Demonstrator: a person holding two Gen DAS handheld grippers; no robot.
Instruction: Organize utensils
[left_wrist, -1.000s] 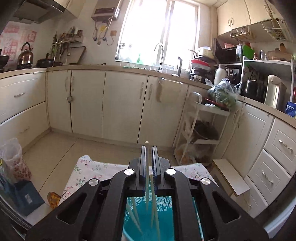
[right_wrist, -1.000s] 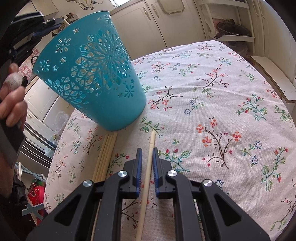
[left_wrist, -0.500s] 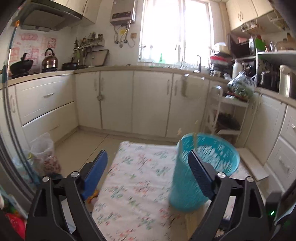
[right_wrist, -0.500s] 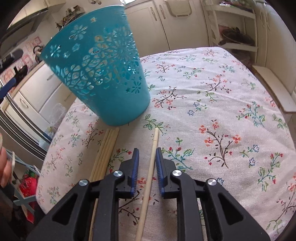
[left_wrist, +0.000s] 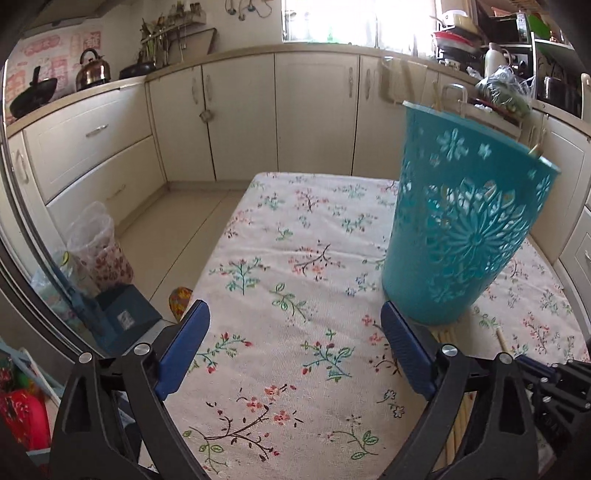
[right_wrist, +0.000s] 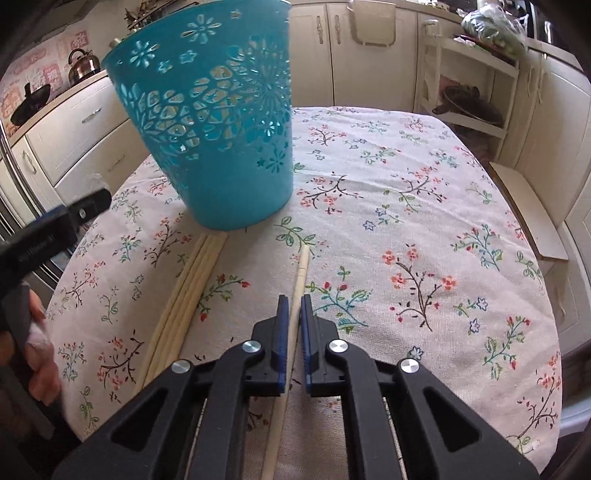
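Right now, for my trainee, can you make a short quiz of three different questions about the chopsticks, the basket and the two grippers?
1. True or false: the left gripper is open and holds nothing.
2. What lies between the fingers of the right gripper?
A. a spoon
B. a single chopstick
C. the basket rim
3. Fill in: the bundle of chopsticks lies on the floral tablecloth, with its far end at the base of the ____ basket.

Key: 1 true; 2 B; 3 teal.
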